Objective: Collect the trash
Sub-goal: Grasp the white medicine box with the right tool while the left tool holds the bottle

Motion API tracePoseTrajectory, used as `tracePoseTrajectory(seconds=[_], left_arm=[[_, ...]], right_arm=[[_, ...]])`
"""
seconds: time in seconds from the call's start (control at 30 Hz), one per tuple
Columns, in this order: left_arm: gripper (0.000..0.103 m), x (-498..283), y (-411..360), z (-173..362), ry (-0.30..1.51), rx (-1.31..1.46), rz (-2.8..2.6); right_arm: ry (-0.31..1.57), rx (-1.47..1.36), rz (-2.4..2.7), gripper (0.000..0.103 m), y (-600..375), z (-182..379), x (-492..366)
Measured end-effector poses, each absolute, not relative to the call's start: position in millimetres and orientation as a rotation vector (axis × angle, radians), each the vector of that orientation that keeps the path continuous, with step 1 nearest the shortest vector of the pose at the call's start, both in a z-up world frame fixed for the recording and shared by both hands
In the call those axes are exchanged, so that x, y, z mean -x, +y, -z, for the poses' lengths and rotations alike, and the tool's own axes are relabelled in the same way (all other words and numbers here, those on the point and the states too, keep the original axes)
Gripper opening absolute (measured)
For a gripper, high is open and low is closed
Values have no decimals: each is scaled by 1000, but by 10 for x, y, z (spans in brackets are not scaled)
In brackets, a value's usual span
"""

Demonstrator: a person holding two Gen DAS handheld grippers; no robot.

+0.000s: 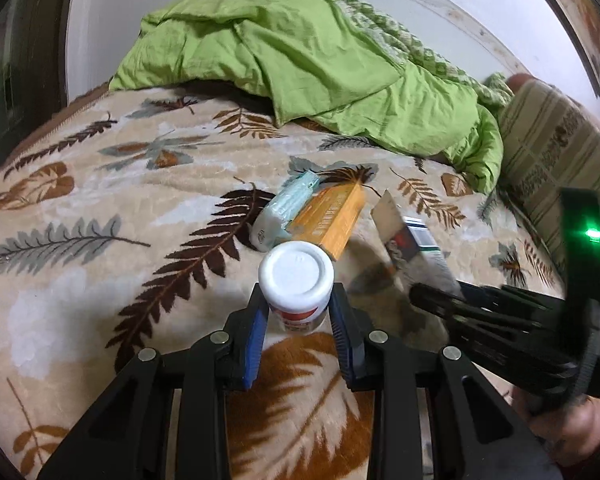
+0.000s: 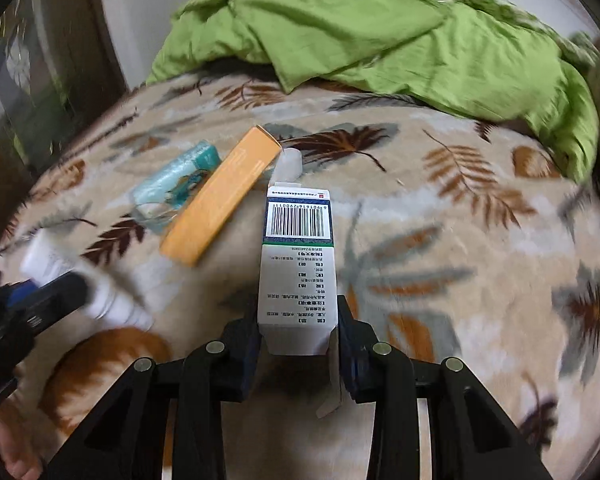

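With the right gripper [image 2: 296,334] clamped on the white box [image 2: 296,264] over the blanket [image 2: 440,200] and the left gripper [image 1: 298,312] holding a bottle [image 1: 297,280], both should lift squarely (the cardboard may crush).

Home bedroom, leaf-print blanket [image 1: 140,208] over bed; rumpled green quilt [image 1: 300,60], perhaps a pillow [image 1: 548,148]

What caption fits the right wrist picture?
Right gripper clamps a white barcoded cardboard box above the leaf-patterned blanket.
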State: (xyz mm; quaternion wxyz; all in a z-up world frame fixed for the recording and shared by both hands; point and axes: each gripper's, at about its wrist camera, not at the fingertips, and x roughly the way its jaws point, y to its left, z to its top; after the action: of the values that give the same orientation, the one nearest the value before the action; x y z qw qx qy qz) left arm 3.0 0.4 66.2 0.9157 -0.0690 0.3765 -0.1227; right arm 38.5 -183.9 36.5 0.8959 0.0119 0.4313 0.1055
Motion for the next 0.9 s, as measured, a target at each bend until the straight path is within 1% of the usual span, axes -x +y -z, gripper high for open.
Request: tracePoseTrajectory(seconds=[0.27,0.47,0.6,0.77,0.9], left_arm=[[29,341,-222,-859,704,69,291],[29,681,-487,-935,656,16,360],[29,785,-623,-934,631,-6,402],[29,870,-746,-892,617,-18,450],[29,916,-832,-818,616,-47,480]], right_arm=[[783,-163,-196,36,-2050,-694,471],[754,-276,-143,36,-2316,-779,1000],[741,-307,-88,36,-2469,-932,1286],[720,-272,-19,36,-2570,-1192,1654],[740,-284,28,36,-2635,-1237,1783]])
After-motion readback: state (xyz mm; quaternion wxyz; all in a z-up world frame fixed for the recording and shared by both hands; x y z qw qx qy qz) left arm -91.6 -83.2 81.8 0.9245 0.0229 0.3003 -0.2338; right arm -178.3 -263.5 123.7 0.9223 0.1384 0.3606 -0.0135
